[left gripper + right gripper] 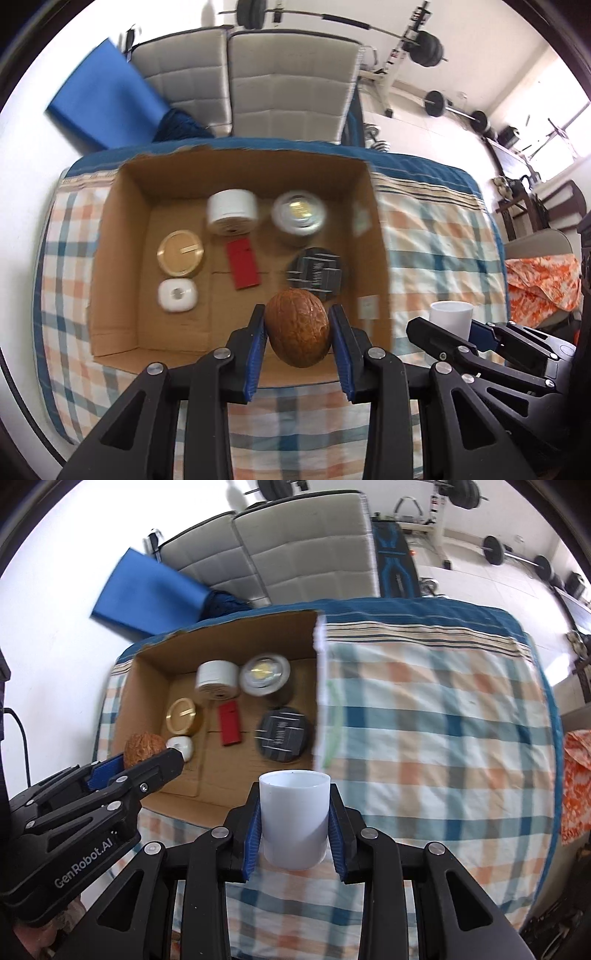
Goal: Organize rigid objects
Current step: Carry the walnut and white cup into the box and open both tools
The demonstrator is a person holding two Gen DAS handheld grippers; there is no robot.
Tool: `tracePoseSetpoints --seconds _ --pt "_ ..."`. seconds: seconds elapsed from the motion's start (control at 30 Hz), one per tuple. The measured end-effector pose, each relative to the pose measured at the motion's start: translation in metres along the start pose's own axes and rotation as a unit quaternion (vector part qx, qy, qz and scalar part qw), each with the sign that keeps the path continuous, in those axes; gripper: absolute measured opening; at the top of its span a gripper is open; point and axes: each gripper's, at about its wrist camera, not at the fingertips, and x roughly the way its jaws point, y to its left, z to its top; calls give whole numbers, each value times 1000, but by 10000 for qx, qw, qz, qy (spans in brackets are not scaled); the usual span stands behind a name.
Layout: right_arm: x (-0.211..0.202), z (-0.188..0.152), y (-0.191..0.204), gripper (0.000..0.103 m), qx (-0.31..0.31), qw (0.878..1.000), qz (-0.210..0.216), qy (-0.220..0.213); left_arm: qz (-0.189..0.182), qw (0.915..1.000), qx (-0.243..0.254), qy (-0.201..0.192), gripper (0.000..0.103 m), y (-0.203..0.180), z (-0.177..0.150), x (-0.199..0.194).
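My left gripper [297, 334] is shut on a brown walnut-like shell [297, 326] and holds it above the near edge of an open cardboard box [118, 236]. My right gripper [294, 823] is shut on a white cup [293, 819], held upright above the checked cloth just right of the box [147, 686]. In the right wrist view the left gripper [147, 764] with the shell [144, 747] shows at the left. The box holds a white tape roll [232, 212], a clear round container [299, 214], a gold lid [180, 253], a red card [242, 267], a dark round tin [316, 273] and a small white case [177, 295].
The box lies on a table with a checked cloth [443, 738]. Grey cushioned chairs [288, 85] and a blue mat [99, 99] stand behind the table. Barbells [424, 48] line the back wall. An orange cloth [543, 280] lies at the right.
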Motion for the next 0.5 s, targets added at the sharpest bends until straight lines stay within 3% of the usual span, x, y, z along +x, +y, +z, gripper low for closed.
tracePoseSetpoints --seconds 0.1,0.3,0.5 --pt "34 4 31 33 -80 9997 120 209 78 9996 -159 213 31 36 3 13" --pt "107 7 52 33 -102 9978 17 658 -128 9949 -480 873 31 85 7 64" --pt "164 5 58 34 -6 9940 -71 1091 -284 9871 -469 1502 31 98 4 115"
